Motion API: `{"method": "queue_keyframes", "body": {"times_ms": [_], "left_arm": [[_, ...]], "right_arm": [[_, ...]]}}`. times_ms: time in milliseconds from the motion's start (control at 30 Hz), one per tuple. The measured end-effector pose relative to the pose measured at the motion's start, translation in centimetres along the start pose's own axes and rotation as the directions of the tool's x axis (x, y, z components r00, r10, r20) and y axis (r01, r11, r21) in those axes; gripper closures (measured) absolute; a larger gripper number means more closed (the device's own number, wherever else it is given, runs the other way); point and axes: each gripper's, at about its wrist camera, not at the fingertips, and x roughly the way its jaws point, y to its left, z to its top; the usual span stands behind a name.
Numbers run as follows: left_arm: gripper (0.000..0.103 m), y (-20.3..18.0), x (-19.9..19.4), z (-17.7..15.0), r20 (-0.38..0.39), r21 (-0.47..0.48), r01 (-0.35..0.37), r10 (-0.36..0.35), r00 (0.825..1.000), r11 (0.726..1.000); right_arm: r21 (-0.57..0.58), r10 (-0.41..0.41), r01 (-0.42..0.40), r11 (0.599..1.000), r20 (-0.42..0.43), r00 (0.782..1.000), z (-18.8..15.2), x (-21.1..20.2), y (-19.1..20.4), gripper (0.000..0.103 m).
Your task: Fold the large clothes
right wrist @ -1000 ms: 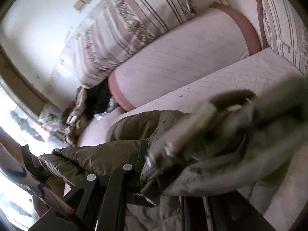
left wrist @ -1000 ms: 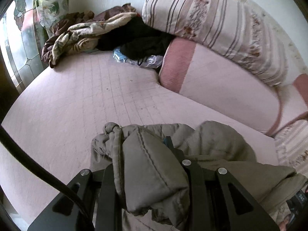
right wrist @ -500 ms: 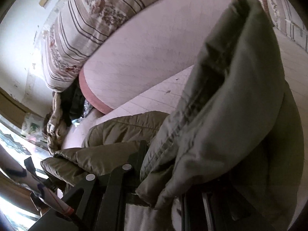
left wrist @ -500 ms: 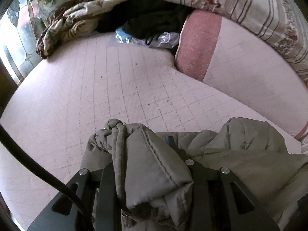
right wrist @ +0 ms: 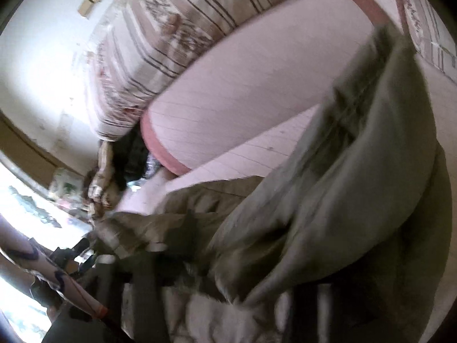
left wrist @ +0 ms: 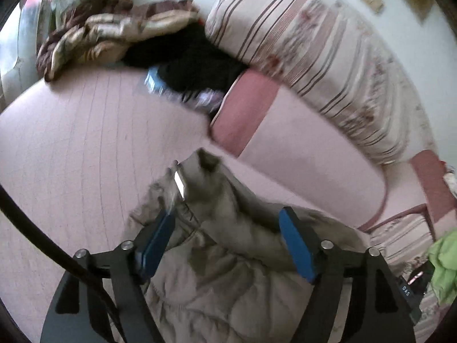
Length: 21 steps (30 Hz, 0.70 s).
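A grey-olive padded jacket lies bunched on the pink quilted bed. My left gripper is open, its blue pads apart on either side of a raised fold of the jacket, not holding it. In the right wrist view the same jacket drapes thickly over my right gripper and hides most of its fingers. The view is blurred, and a large flap of the jacket hangs over the right side.
A pink bolster and a striped floral pillow lie along the wall. A heap of patterned and black clothes sits at the bed's far corner. A green cloth shows at the right edge.
My left gripper has opened and let go of the jacket fold it was pinching, and it has lifted back. The right gripper has kept moving with the jacket draped over it.
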Motion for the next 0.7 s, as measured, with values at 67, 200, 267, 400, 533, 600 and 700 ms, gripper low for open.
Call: {"method": "queue_keyframes", "body": {"times_ms": [67,200,267,400,533,600,700], "left_arm": [[0.023,-0.8,-1.3,0.1,0.024,0.013,-0.011,0.011,1.000,1.000],[0.023,-3.6,-1.9,-1.1,0.027,0.116,-0.078,0.076,0.997,0.990],[0.023,-5.3,-1.0,-2.0,0.023,0.176,-0.105,0.102,0.995,0.979],[0.023,-8.6,2.7,-4.2,-0.052,0.273,-0.104,0.123,0.991,0.957],[0.023,-11.8,9.5,-5.9,-0.095,0.432,-0.203,0.268,0.959,0.879],[0.021,-12.1,12.0,-6.2,-0.066,0.486,-0.279,0.353,0.933,0.828],[0.016,-10.8,14.7,-5.4,-0.094,0.444,-0.297,0.374,0.923,0.845]], "right_arm": [[-0.027,0.002,-0.001,1.000,0.045,0.999,-0.1,-1.2,1.0,0.018],[-0.125,-0.025,0.040,0.991,0.121,0.992,-0.4,-3.8,3.6,0.015],[-0.212,-0.081,0.108,0.971,0.133,0.988,-1.3,-4.0,5.3,0.015],[-0.372,-0.202,0.225,0.901,0.099,0.974,-3.6,-1.1,6.4,0.021],[-0.422,-0.316,0.318,0.849,0.077,0.946,-4.3,3.5,5.0,0.024],[-0.410,-0.338,0.328,0.851,0.052,0.940,-3.8,5.4,4.0,0.025],[-0.387,-0.346,0.330,0.861,0.030,0.938,-2.8,7.5,2.5,0.025]]}}
